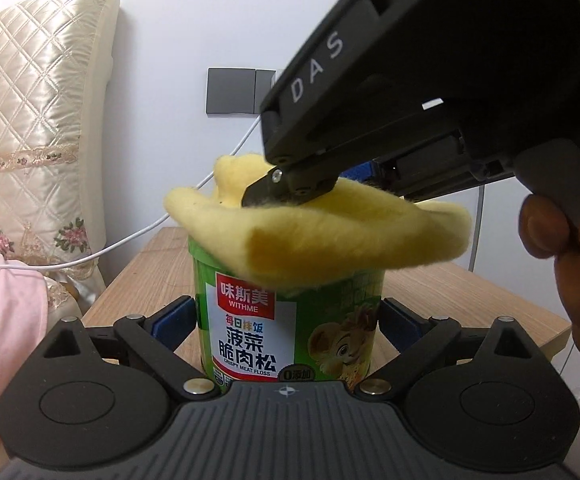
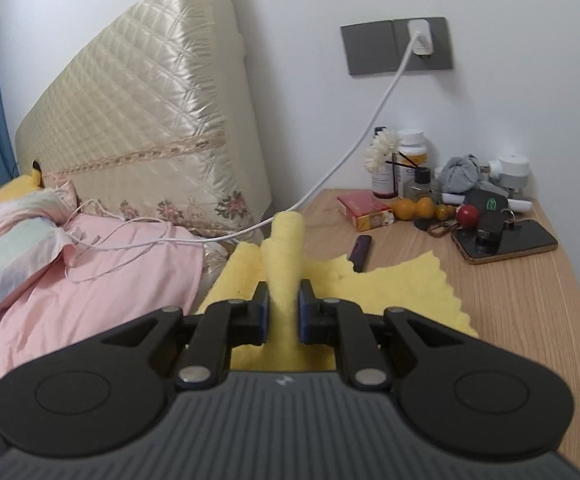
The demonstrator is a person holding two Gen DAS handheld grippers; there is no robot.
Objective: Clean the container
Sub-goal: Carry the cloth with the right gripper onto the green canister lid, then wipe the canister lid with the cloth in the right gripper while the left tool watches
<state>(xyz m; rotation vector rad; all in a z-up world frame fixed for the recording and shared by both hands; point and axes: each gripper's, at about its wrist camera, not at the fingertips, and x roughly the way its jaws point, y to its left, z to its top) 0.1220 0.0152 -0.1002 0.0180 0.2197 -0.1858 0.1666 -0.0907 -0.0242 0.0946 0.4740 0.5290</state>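
- Left wrist view: our left gripper (image 1: 288,322) clamps the green container (image 1: 290,328) at frame centre; the yellow cloth (image 1: 313,232) covers its mouth, contents hidden.
- Right wrist view: our right gripper (image 2: 284,312) pinches a fold of the yellow cloth (image 2: 389,284) at lower centre, above the wooden table (image 2: 529,300).

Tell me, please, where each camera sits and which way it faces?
Left wrist: on the left tongs, facing the green container they clamp on the wooden table; the right tongs and hand enter above.
Right wrist: on the right tongs, facing across the table toward the wall.
Shared: yellow cloth, white cable, wall socket.
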